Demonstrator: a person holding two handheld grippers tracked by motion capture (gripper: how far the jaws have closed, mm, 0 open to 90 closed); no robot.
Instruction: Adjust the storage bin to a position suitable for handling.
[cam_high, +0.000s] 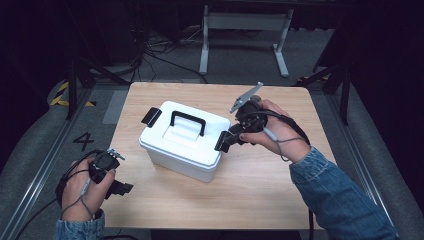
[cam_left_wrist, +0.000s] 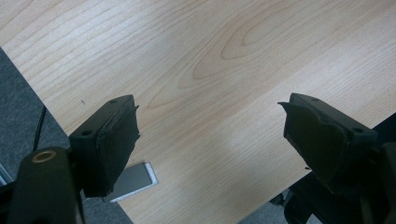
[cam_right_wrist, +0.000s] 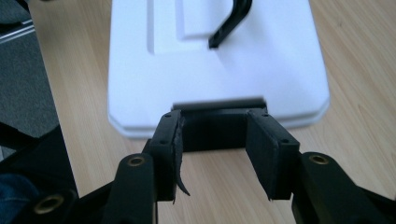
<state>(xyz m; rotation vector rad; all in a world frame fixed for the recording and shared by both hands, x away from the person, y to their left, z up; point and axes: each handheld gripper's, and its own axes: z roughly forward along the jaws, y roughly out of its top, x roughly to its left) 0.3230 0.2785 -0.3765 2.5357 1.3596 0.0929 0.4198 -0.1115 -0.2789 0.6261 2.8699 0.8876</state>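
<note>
A white lidded box (cam_high: 182, 145) with a black handle (cam_high: 187, 120) stands in the middle of the wooden table (cam_high: 260, 185). Black latches stick out at its left end (cam_high: 151, 116) and right end (cam_high: 223, 141). My right gripper (cam_high: 231, 137) is at the right latch; in the right gripper view the jaws (cam_right_wrist: 215, 135) sit against both sides of the latch (cam_right_wrist: 215, 126), shut on it, with the lid (cam_right_wrist: 210, 70) beyond. My left gripper (cam_high: 122, 187) hangs open over the table's near left corner, its jaws wide apart with nothing between them (cam_left_wrist: 210, 135).
Bare wood surrounds the box on all sides. The table's left edge runs close under the left gripper, with grey floor and a small grey plate (cam_left_wrist: 130, 179) below. A white table frame (cam_high: 245, 22) and cables lie on the floor beyond the far edge.
</note>
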